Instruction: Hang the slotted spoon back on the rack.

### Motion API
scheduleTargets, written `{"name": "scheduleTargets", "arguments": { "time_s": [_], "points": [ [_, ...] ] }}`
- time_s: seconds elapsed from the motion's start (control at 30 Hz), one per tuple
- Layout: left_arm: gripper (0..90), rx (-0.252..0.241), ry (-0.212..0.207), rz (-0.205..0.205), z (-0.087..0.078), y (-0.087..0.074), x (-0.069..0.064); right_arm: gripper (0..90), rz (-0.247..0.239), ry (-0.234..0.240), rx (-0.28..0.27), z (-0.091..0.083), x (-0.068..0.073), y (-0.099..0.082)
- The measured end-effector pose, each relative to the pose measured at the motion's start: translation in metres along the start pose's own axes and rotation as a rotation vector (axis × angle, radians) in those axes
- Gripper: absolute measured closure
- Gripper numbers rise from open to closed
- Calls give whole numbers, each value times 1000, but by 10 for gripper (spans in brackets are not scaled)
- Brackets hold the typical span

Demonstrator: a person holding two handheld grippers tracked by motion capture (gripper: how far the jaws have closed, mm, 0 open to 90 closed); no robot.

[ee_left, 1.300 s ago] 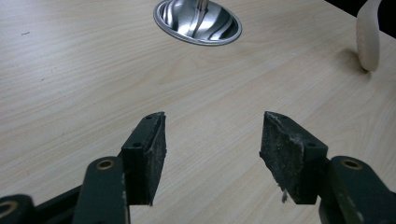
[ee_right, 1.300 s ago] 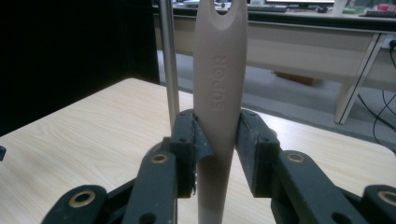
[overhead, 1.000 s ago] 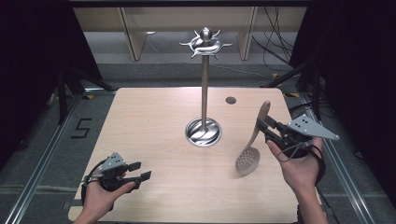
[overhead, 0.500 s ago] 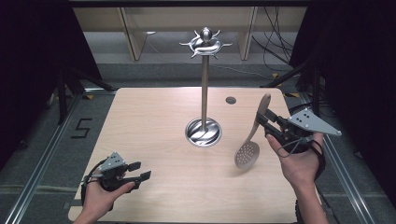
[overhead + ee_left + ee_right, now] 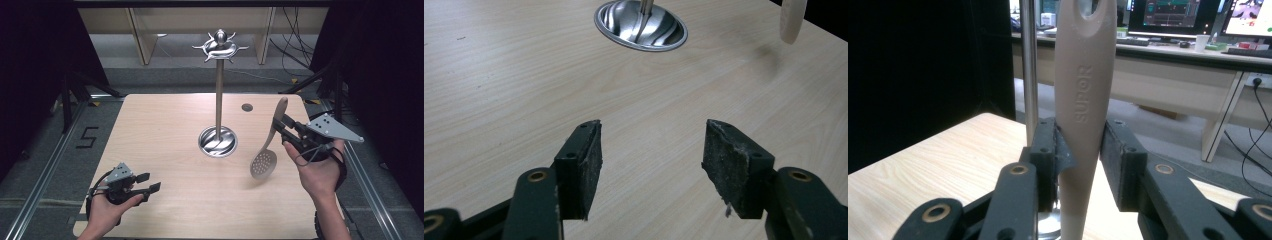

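Our right claw (image 5: pixel 280 122) is clamped on the handle of a slotted spoon (image 5: pixel 270 145), and in the right gripper view the two pads pinch the beige handle (image 5: pixel 1083 100) from both sides, just below its hanging hole. From above, the spoon hangs over the table (image 5: pixel 165 125) at about four o'clock from the stand's dish-shaped base (image 5: pixel 218 141), its round perforated head low and its handle tip pointing up toward twelve. It looks clear of the wood, with a faint shadow beneath it.

We judge the step in hand to be carrying the spoon to the stand (image 5: pixel 218 100) and hanging it on one of the hooks (image 5: pixel 220 47) at the top of the pole — so the hole in the handle matters most. To do it well, we raise the spoon until the hole sits level with a hook, keep the handle upright, and bring it in from the side rather than from below. Our grip sits close under the hole, so we should watch that the pads do not bump the hook before the hole catches it.

Our left claw (image 5: pixel 150 182) rests near the table's seven o'clock corner, its jaws standing wide with nothing between them. It could steady the base if the pole wobbles.
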State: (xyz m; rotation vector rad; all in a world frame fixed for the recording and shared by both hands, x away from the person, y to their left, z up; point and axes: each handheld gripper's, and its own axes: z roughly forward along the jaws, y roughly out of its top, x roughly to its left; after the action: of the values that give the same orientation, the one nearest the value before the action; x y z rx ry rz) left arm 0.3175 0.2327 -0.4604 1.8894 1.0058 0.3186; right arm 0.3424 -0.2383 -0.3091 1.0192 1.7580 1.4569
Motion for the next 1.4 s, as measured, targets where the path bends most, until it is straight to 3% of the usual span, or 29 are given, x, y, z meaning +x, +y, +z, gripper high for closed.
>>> {"name": "scheduleTargets", "arguments": {
  "time_s": [0.07, 0.73, 0.97, 1.0, 1.07, 1.4],
  "points": [
    [400, -3, -1, -5, 0, 0, -1, 697, -18, -2, -4, 2, 0, 2],
    [400, -3, -5, 7, 1, -1, 1, 697, -13, 23, -17, 18, 9, 11],
    [401, 6, 8, -8, 1, -2, 0, 697, -15, 27, -11, 23, 9, 15],
    [401, -6, -3, -8, 1, -2, 1, 697, 2, 25, -7, 23, 11, 15],
    [401, -5, -1, -25, 1, -2, 1, 697, -21, 30, -19, 26, 8, 16],
    [401, -8, 5, -27, -1, -3, 1, 696, -8, 31, -21, 31, 9, 18]
  ]
}}
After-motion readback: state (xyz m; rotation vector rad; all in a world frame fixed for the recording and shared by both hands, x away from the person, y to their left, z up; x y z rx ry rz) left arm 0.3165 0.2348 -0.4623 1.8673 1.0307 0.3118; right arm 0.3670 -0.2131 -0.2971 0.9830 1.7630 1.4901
